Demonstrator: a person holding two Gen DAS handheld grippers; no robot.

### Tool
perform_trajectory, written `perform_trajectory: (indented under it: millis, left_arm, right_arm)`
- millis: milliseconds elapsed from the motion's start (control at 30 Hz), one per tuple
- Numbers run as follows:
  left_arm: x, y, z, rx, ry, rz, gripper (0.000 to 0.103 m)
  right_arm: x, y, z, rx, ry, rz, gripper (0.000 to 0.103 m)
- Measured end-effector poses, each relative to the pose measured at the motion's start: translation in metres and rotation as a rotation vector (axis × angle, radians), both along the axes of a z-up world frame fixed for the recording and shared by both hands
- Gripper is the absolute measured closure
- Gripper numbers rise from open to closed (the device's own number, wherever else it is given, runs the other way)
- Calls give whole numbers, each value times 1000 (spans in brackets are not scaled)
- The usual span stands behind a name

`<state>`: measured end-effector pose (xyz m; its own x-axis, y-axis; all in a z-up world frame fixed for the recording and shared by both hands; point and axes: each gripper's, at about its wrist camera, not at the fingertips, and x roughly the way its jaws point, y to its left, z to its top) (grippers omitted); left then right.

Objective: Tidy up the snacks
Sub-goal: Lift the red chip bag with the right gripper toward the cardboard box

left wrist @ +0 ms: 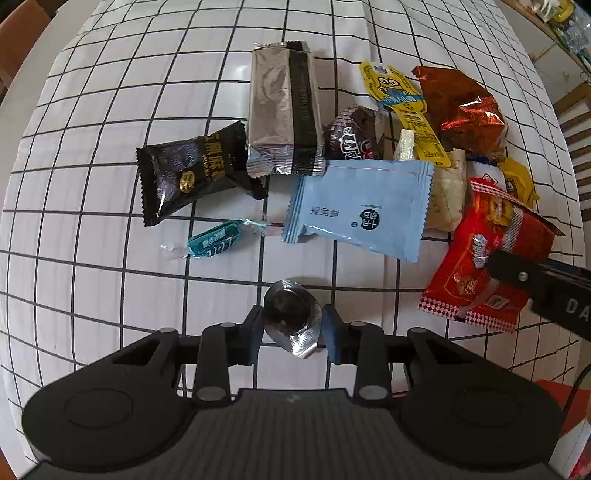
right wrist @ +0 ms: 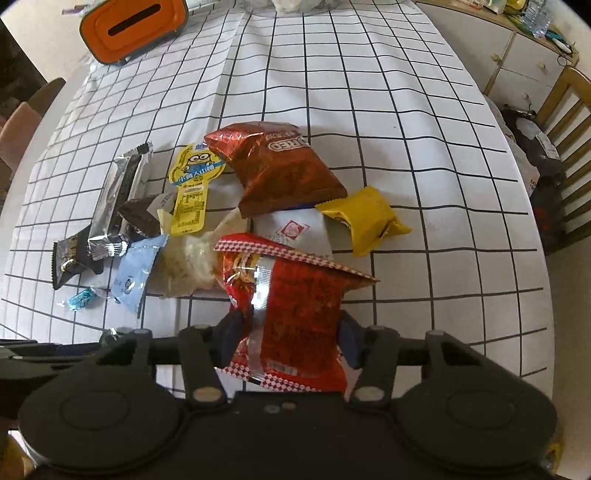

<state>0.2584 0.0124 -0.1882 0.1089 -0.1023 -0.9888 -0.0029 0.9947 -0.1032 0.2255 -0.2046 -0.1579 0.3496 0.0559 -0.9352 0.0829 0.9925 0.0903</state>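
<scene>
Left tongs (left wrist: 292, 328) point down at the tabletop (left wrist: 110, 258), which is covered in a white cloth with a black grid; the blue pads (left wrist: 331, 334) are pressed against either side of a small silver foil-wrapped snack (left wrist: 291, 317), so this one is gripped, at the near edge of the pile and apart from the rest. Right tongs (right wrist: 290, 338) are clamped on the lower part of a red snack bag (right wrist: 291, 306) with a checkered border; the bag bulges between the pads, upper end tilted toward the pile. In the left wrist view the same bag sits at the right edge with a black finger (left wrist: 524, 275) across it. Remaining snacks lie clustered on the cloth: light blue packet (left wrist: 360, 208), black packet with gold print (left wrist: 192, 171), tall silver-and-black pack (left wrist: 282, 110), teal twist-wrapped candy (left wrist: 214, 242) just beside the blue packet, dark brown wrapper (left wrist: 354, 134), yellow cartoon-printed sachet (left wrist: 402, 107), copper-red foil bag (right wrist: 280, 166), yellow packet (right wrist: 365, 218), a pale translucent pack (right wrist: 192, 266) and a white packet with a red emblem (right wrist: 295, 232) partly under the red bag. An orange-lidded box (right wrist: 136, 26) stands at the far left corner, well apart from the snacks.
</scene>
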Motion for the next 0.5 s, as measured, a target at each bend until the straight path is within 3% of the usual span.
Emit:
perform_trajectory:
  millis: [33,267,367,433,500]
  left_arm:
    - [-1,2,1,-5,-3,4,70]
    - [-5,7,11,-4,-25,12,70]
    - [-11,10,17,-8,-28,11,70]
    - [-10,9,14,-10,-29,12,70]
    - [-12,11,15,-13,-31,11,70]
  right_arm:
    - [-2,-1,2,4,-8,-7,66]
    - [-7,-9,4,25,-4,-15,68]
    - [-6,-10,4,59,5,-55,57]
    - [-4,-9,3,69,18,-84,38]
    - [-2,-4,2,59,12,-96,28]
